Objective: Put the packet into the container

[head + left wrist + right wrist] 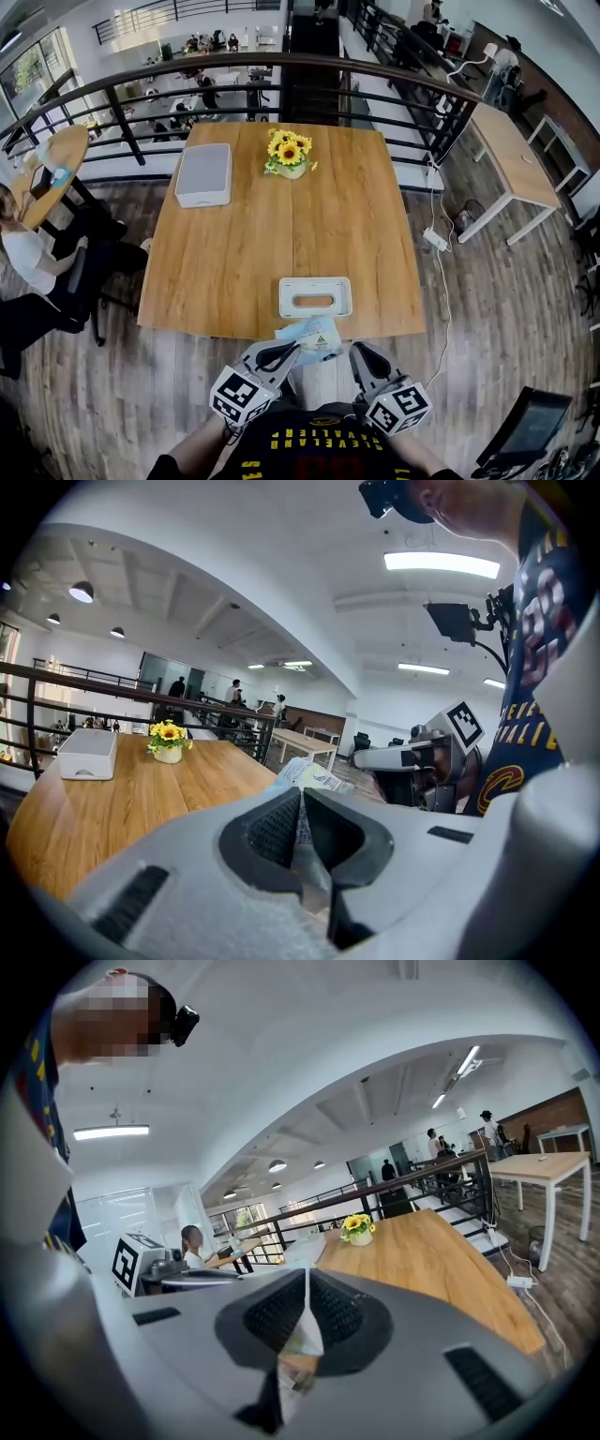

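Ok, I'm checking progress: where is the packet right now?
Head view: the packet sits low and central, pinched between the left gripper and right gripper at the near edge of the table, just short of the white container.

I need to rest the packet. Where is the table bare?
Bare: the middle of the table, between the white box and sunflower pot at the far edge and the slotted container near you, plus either side of it. Crowded: the near edge, where left gripper and right gripper hold the packet.
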`<state>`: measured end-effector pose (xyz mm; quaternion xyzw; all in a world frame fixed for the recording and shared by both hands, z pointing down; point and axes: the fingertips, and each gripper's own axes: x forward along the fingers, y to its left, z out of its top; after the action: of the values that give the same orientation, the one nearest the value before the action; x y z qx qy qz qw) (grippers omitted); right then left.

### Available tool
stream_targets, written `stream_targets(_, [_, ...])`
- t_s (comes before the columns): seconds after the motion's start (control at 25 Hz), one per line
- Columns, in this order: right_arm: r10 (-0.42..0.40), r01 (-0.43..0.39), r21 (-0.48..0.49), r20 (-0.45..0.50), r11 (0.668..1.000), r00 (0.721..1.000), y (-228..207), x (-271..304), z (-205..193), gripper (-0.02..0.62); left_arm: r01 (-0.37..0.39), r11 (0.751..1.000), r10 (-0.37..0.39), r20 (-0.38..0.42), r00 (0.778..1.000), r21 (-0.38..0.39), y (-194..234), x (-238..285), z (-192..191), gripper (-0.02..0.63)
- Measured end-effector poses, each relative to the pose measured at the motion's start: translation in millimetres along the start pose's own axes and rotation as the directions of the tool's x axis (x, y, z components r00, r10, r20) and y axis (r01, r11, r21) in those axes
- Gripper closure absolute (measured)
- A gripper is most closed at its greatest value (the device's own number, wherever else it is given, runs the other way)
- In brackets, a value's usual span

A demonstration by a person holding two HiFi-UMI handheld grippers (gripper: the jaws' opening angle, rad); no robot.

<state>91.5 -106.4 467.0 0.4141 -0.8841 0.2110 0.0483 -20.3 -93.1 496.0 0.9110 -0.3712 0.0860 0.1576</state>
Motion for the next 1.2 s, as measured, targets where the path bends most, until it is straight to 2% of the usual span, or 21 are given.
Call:
stream_targets(0.08, [-0.005,0.005,0.008,-0.007,1.0,1.0,-5.0,6.5,3.5,0.58,0.001,1.0,-0.001,-0.002,1.0,0.002,7.3,4.9,3.7,0.591])
stream_targets(0.16, [-0.003,0.004,0.016,-0.02,1.0,1.0,-8.9,11.0,5.8,0.541,0.004,1.0,-0.004,-0.009,1.0,0.003,11.1,8.9,4.5,0.591])
stream_targets(0.32, [0.025,-0.022,0.045,-0.055,0.999,0.998,-15.3,26.2,1.3,0.507,0.004,1.0,-0.004,-0.033,0.999,0.013,21.6,18.7,0.7,0.591])
stream_targets(0.52, [0.09,-0.088,0.022,-0.109,0.996,0.99,-36.5,50.8,1.4,0.476,-0.021,0.995,0.028,-0.079,0.996,0.096,34.7,41.5,-1.8,0.591])
stream_targets(0.72, [0.2,-0.198,0.028,-0.172,0.98,0.965,-53.8,80.1,2.8,0.476,-0.049,0.986,0.069,-0.118,0.991,0.16,49.4,64.4,0.8,0.591])
stream_targets(0.92, [0.267,-0.296,-0.115,-0.216,0.948,0.939,-84.9,109.1,22.7,0.476,-0.043,0.966,0.083,-0.147,0.986,0.253,69.2,111.9,12.6,0.591])
stream_targets(1.0, [0.281,-0.322,-0.129,-0.264,0.938,0.923,-89.8,111.1,13.7,0.476,-0.036,0.964,0.087,-0.184,0.979,0.263,67.0,117.5,4.0,0.591])
stream_targets(1.2, [0.287,-0.335,-0.075,-0.363,0.939,0.886,-102.4,124.2,-26.2,0.476,-0.038,0.971,0.099,-0.253,0.962,0.238,78.2,123.4,-33.9,0.591])
